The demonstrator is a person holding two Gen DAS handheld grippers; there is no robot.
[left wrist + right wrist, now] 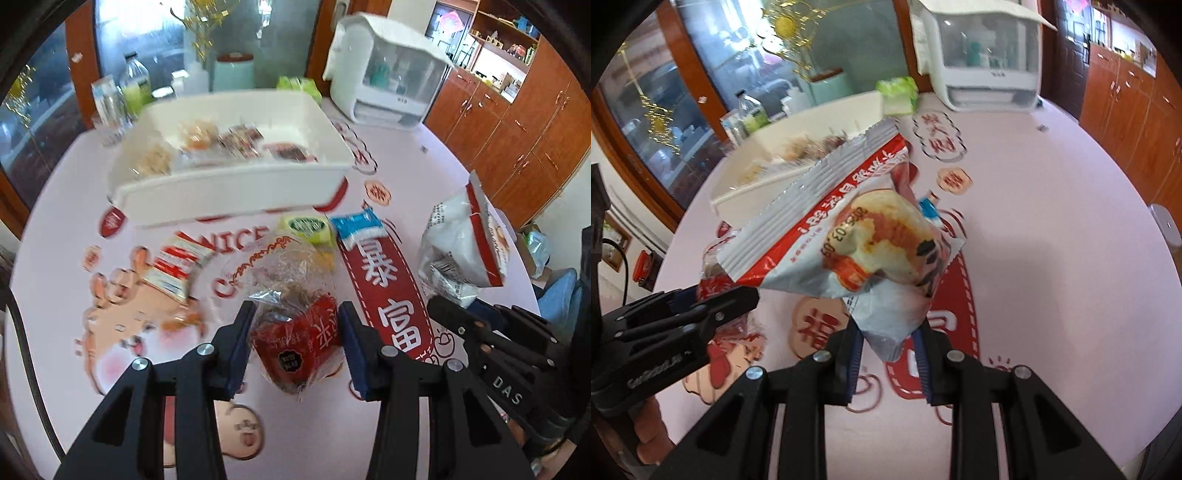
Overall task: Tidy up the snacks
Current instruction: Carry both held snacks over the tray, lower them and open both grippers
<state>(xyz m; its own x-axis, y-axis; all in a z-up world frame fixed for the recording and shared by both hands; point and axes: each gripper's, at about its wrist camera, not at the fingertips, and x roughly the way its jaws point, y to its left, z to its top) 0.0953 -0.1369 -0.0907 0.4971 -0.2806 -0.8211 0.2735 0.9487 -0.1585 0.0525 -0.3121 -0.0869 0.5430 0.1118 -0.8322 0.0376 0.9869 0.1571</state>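
My left gripper (297, 332) stands around a red-and-clear snack packet (293, 343) on the table; its blue pads touch the packet's sides. My right gripper (888, 354) is shut on a white-and-red bread bag (849, 221) and holds it above the table; the bag also shows at the right of the left wrist view (465, 240). A white bin (229, 184) with several snacks inside stands beyond both. Loose on the table lie a red-white packet (177, 266), a green-yellow packet (306, 229) and a blue packet (356, 227).
The round table (1052, 221) has a pink printed cloth. At its far edge stand a white appliance (384, 81), bottles (136, 85), a mint canister (234, 72) and green tissue packs (897, 92). Wooden cabinets (517, 122) line the right wall.
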